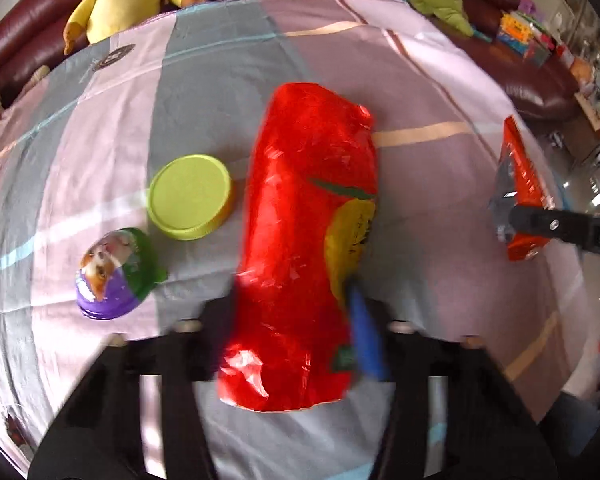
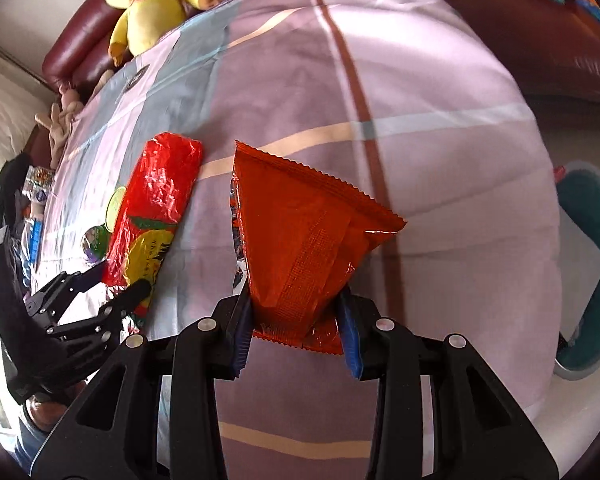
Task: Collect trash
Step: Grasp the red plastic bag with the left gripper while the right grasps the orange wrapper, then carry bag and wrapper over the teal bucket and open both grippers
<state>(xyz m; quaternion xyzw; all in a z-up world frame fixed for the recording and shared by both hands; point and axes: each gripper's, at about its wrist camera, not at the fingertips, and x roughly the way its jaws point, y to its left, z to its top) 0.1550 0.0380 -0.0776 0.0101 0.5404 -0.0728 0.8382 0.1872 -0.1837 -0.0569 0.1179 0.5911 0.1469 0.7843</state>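
In the left wrist view we see our left tool [image 1: 292, 344] at the bottom centre of the frame, its black fingers on either side of the lower part of a long red snack bag [image 1: 300, 240]; the blue pad on the right finger presses into the bag's side, so we read the tool as pinching the bag, which runs from between the fingers up to the middle of the frame. The bag is glossy, crinkled foil, roughly cylindrical, with a yellow fruit print and a green leaf on its right flank. To its left, apart from it, lie a flat round lime-green lid [image 1: 190, 196] of smooth plastic and, lower left, a rounded purple-and-green capsule [image 1: 116, 274] with a cartoon animal on it. All rest on a bedsheet [image 1: 420, 80] of soft cloth, checked in lilac and grey with thin tan and blue stripes. In the right wrist view our right tool [image 2: 296, 332] sits at the bottom centre, pinching the lower end of an orange wrapper [image 2: 304, 232] between its blue ribbed pads; the wrapper fans upward into a flat triangular shape, matte foil with a zigzag crimped top edge and a pressed seam down its back. The red bag lies left of it in this view, with the left tool at its lower end. A yellow plush toy [image 2: 148, 4] sits at the upper left by a dark red leather cushion [image 2: 80, 40], and a teal rounded object [image 2: 592, 216] shows at the right edge.
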